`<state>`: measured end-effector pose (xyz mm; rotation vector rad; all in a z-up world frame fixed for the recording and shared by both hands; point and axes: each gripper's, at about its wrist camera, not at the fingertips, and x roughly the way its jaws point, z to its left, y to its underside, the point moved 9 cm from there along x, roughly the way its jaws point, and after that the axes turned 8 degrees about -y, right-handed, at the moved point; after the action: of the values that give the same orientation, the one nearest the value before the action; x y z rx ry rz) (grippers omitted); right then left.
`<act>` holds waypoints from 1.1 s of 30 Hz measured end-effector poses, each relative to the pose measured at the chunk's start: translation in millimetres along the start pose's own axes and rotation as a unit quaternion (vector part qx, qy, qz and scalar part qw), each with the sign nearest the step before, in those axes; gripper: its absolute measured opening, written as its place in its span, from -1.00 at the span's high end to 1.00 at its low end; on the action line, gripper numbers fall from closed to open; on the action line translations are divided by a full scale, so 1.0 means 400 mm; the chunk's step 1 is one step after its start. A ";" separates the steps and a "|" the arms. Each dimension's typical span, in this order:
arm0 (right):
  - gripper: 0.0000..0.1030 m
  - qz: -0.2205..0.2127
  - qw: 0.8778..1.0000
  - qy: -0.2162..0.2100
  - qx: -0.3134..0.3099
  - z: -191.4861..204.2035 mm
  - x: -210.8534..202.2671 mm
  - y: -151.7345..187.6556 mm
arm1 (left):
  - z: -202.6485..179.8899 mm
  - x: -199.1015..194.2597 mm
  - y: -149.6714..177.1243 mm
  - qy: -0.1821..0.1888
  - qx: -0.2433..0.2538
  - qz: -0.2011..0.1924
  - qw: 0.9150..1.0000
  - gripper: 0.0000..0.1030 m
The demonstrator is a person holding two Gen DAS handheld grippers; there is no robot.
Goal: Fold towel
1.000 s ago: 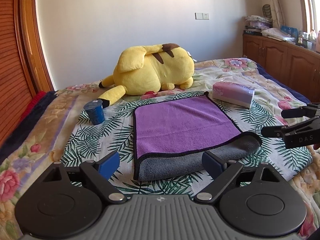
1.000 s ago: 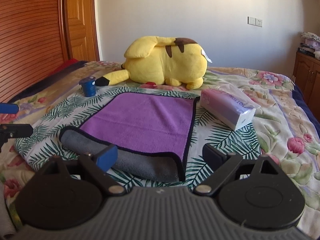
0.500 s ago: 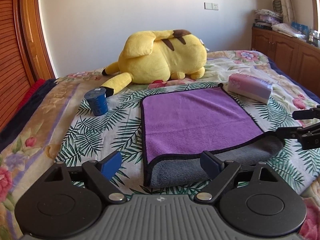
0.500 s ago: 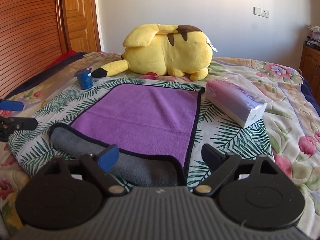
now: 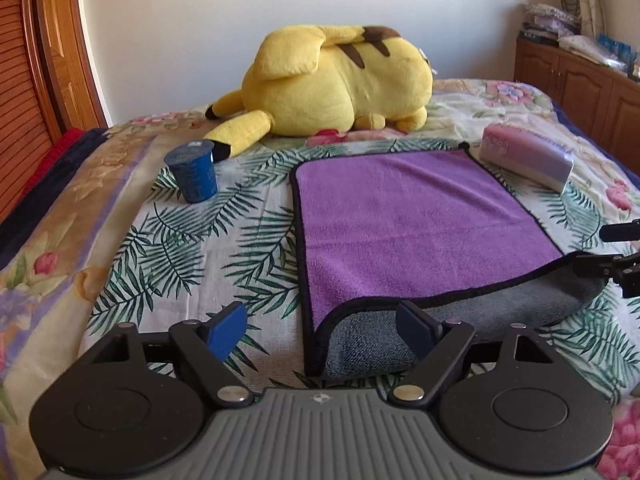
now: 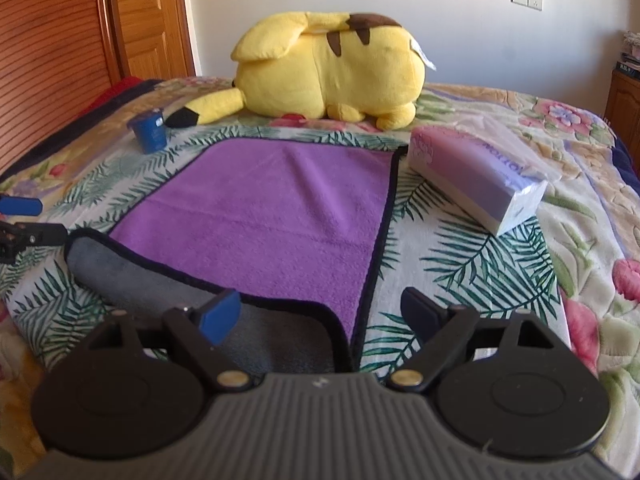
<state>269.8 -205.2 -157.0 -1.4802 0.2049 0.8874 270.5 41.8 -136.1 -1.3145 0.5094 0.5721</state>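
A purple towel (image 5: 408, 216) with a black hem lies flat on the bed; its near edge is turned back and shows the grey underside (image 5: 460, 320). It also shows in the right wrist view (image 6: 280, 216). My left gripper (image 5: 320, 330) is open, its jaws wide apart over the towel's near left corner. My right gripper (image 6: 320, 312) is open over the near right corner. The right gripper's fingers (image 5: 616, 256) show at the right edge of the left wrist view; the left gripper's fingers (image 6: 24, 220) show at the left edge of the right wrist view.
A yellow plush toy (image 5: 340, 80) lies behind the towel. A blue cup (image 5: 194, 170) stands to the towel's left. A purple tissue pack (image 6: 476, 178) lies at its right. The bed has a floral and leaf cover (image 5: 180, 248). Wooden cabinets (image 5: 580, 92) stand at the right.
Both grippers have moved forward and lower toward the towel's near folded edge, each nearer its corner. Both stayed open. The towel has not moved.
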 end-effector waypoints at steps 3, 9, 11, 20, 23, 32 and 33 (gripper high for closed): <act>-0.65 0.012 1.000 -0.001 0.005 -0.011 0.017 0.009 | 0.002 0.020 0.010 0.000 0.002 0.008 1.000 -0.11; -0.59 0.024 1.000 -0.008 0.016 -0.021 0.034 0.021 | 0.005 0.047 0.026 0.011 -0.005 0.028 1.000 0.19; -0.57 0.028 0.999 -0.012 0.020 -0.022 0.038 0.025 | 0.002 0.053 0.030 0.018 -0.007 0.033 0.999 0.26; -0.32 0.047 0.998 -0.030 0.031 -0.018 0.049 0.042 | -0.019 0.057 0.054 0.037 -0.008 0.047 0.998 0.42; -0.22 0.050 0.998 -0.034 0.030 -0.015 0.049 0.044 | -0.023 0.058 0.062 0.039 -0.006 0.050 0.998 0.51; 0.05 0.052 0.997 -0.040 0.035 -0.017 0.043 0.043 | -0.028 0.065 0.072 0.041 -0.008 0.054 0.998 0.65; 0.08 0.052 0.997 -0.041 0.035 -0.017 0.042 0.044 | -0.027 0.064 0.072 0.041 -0.009 0.054 0.998 0.67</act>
<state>273.1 -207.7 -181.9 -1.3747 0.2523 1.0133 271.0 38.3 -176.1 -1.3373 0.6478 0.6143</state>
